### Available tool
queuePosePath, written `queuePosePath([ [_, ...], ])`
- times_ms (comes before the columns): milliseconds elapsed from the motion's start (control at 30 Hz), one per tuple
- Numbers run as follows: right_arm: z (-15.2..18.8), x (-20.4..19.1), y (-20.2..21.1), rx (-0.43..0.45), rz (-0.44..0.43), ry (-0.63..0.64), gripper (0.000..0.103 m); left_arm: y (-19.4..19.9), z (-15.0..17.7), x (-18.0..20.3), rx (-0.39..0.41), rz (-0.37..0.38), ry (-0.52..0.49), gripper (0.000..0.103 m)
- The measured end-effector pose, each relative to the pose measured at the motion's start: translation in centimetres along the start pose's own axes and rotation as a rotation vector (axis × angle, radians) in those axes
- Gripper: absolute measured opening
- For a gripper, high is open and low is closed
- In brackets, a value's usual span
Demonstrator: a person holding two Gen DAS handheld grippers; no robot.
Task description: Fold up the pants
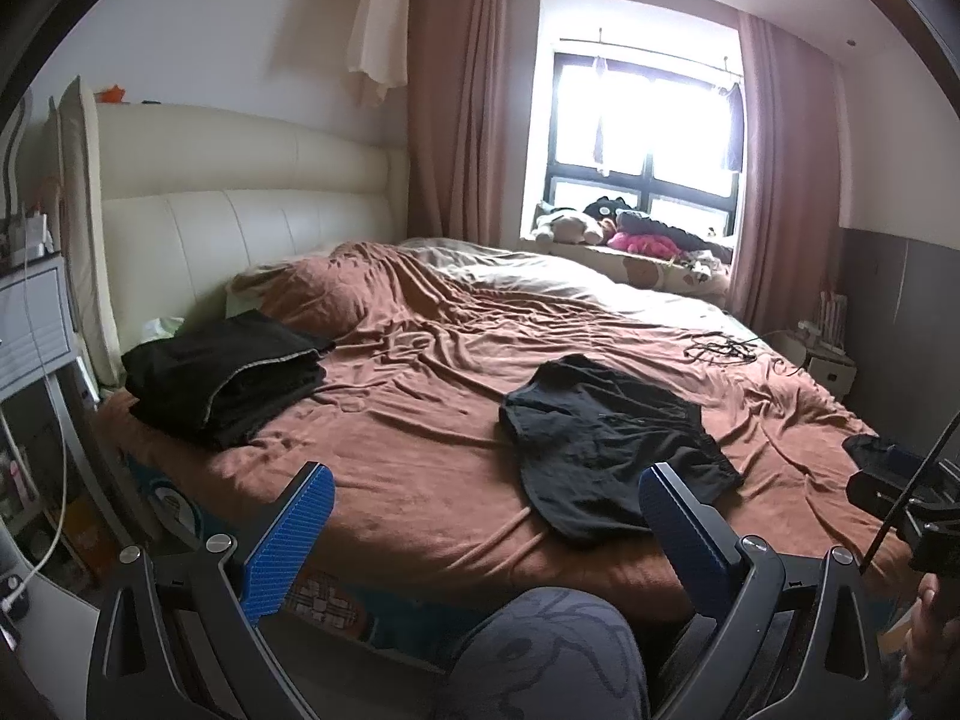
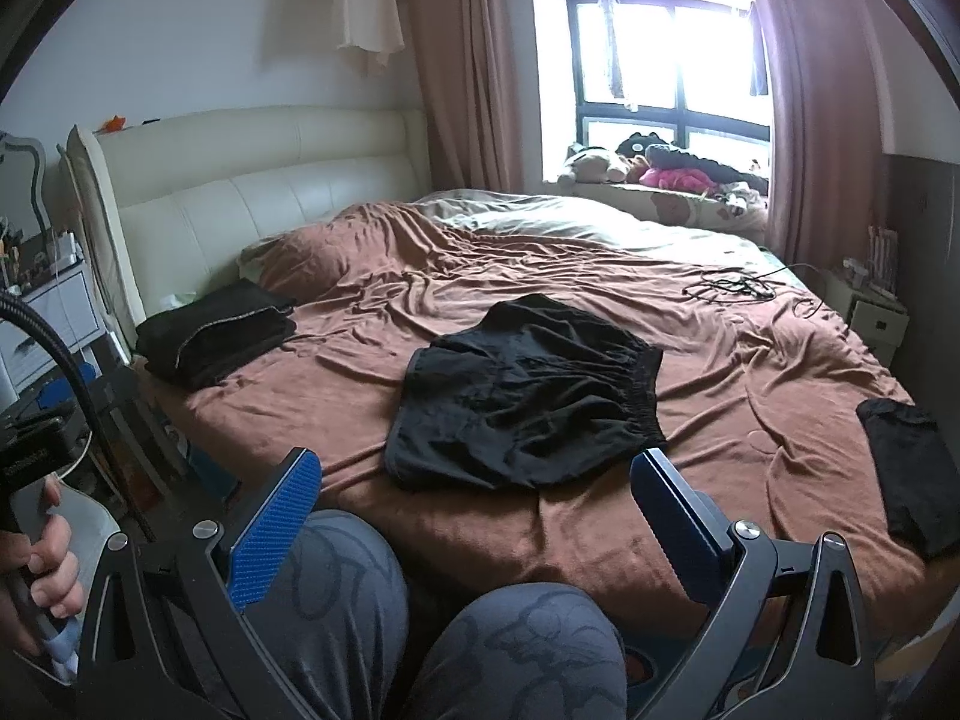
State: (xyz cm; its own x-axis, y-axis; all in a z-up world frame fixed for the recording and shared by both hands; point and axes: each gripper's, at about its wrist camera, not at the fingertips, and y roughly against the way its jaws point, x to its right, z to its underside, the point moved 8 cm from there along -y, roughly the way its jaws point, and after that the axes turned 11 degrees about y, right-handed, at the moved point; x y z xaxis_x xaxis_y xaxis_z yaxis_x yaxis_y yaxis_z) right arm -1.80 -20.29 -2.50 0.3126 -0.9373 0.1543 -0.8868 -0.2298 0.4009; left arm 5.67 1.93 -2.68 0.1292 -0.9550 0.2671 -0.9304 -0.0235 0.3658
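Left wrist view: left gripper (image 1: 483,516) jaws wide apart, empty, short of the bed (image 1: 420,450). Black pants (image 1: 612,444) lie crumpled near the bed's front edge.

Right wrist view: right gripper (image 2: 474,501) jaws spread, empty. Pants (image 2: 528,396) just ahead; only here a dark cloth (image 2: 915,474) shows fully at right.

The left gripper (image 1: 483,516) is held low with its jaws spread wide, the blue-padded fingers (image 1: 288,534) angled outward and gripping nothing. The right gripper (image 2: 474,516) is in the same pose, jaws wide apart and empty, its blue pads (image 2: 276,528) facing inward. The person's left hand (image 2: 42,570) wraps its handle. Both knees (image 2: 522,654), in grey patterned trousers, sit below the grippers.
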Motion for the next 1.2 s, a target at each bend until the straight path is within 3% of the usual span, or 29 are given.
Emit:
queuePosePath([
  [1200, -0.3, 0.1, -1.3, 0.002, -0.003, -0.023, 0.103, -0.5, -1.1, 0.3, 0.026, 0.026, 0.005, 0.102],
])
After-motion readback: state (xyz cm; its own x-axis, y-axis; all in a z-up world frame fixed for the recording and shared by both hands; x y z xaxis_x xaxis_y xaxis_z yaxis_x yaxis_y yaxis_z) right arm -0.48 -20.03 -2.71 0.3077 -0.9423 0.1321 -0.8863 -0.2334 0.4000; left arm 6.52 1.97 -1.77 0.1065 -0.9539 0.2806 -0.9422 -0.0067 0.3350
